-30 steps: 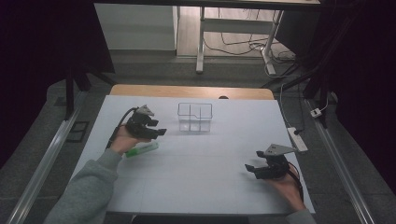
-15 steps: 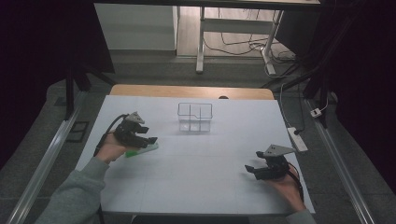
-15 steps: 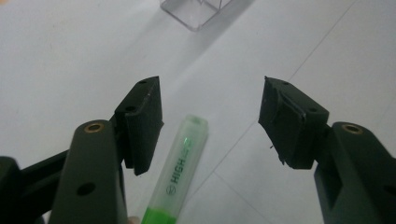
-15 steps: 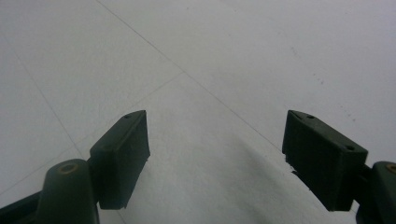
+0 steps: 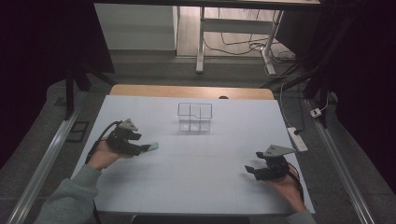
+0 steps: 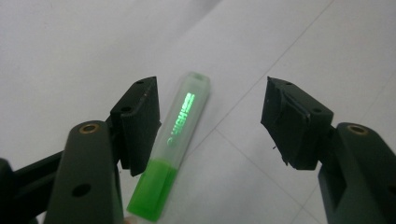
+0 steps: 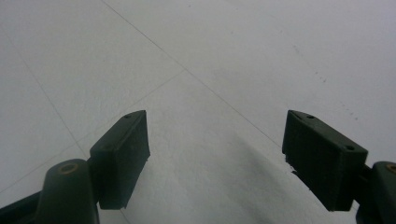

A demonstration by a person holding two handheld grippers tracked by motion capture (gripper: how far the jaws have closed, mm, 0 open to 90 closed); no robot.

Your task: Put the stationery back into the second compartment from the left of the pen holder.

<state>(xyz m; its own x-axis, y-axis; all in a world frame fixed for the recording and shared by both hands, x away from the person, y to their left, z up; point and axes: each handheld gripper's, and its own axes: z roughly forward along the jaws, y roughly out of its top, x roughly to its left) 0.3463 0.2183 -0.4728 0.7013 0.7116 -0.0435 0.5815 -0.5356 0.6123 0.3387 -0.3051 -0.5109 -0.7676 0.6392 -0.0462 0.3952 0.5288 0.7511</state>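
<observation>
Just-opening left gripper [image 6: 210, 116] jaws astride highlighter [image 6: 173, 140]

A green highlighter pen [image 6: 173, 154] lies flat on the white table [image 5: 196, 186], on my left side and well short of the middle. Its barrel is bright green at the end nearest me, and the long cap is clear and frosted, with green lettering glowing through it; the words are too small to read. The cap end points away from me, toward the centre of the table. From above, the highlighter [image 5: 150, 147] looks like a short pale stick, lying nearly level across the picture, its tip aimed to the right.
</observation>
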